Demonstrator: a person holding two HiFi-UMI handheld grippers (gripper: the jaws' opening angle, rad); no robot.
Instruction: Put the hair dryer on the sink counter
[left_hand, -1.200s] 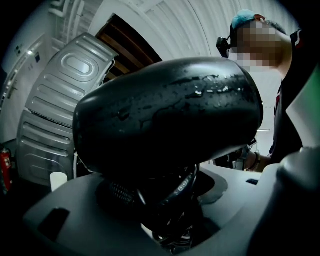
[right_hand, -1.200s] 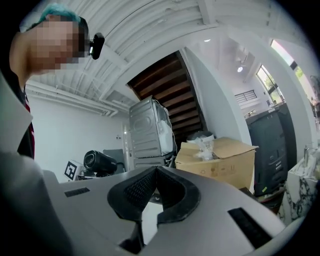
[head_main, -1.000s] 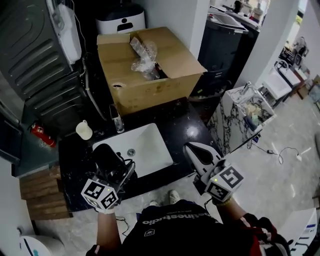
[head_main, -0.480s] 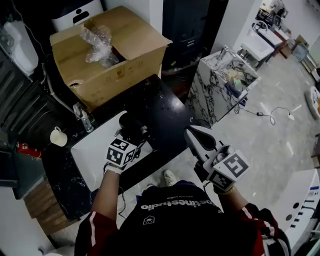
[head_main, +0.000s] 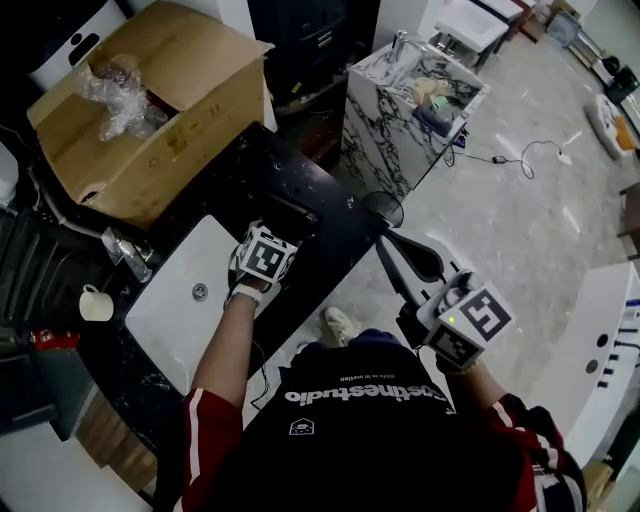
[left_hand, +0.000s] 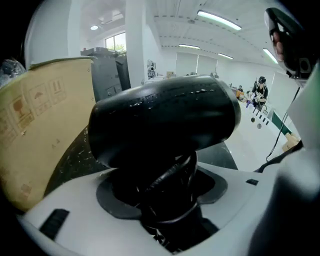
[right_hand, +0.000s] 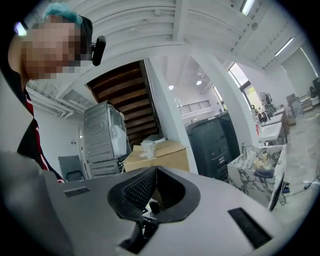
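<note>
The left gripper (left_hand: 167, 192) is squeezing the handle of the black hair dryer (left_hand: 165, 120), with its jaws wide around it. The dryer's long body is lying sideways over the black bench (head_main: 250, 170), beside the white sink (head_main: 175, 320). The right gripper (right_hand: 156, 170) is hanging shut and empty. The marks on the cardboard box (left_hand: 30, 125) are too small to read.

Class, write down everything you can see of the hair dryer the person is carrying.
The hair dryer is glossy black, seemingly plastic, with a fat rounded barrel lying roughly level across the top of its handle. A black cord is looped round the handle. The left gripper clamps that handle between its jaws. In the head view it is over the black sink counter, beside the white basin; whether it touches the counter cannot be told.
</note>
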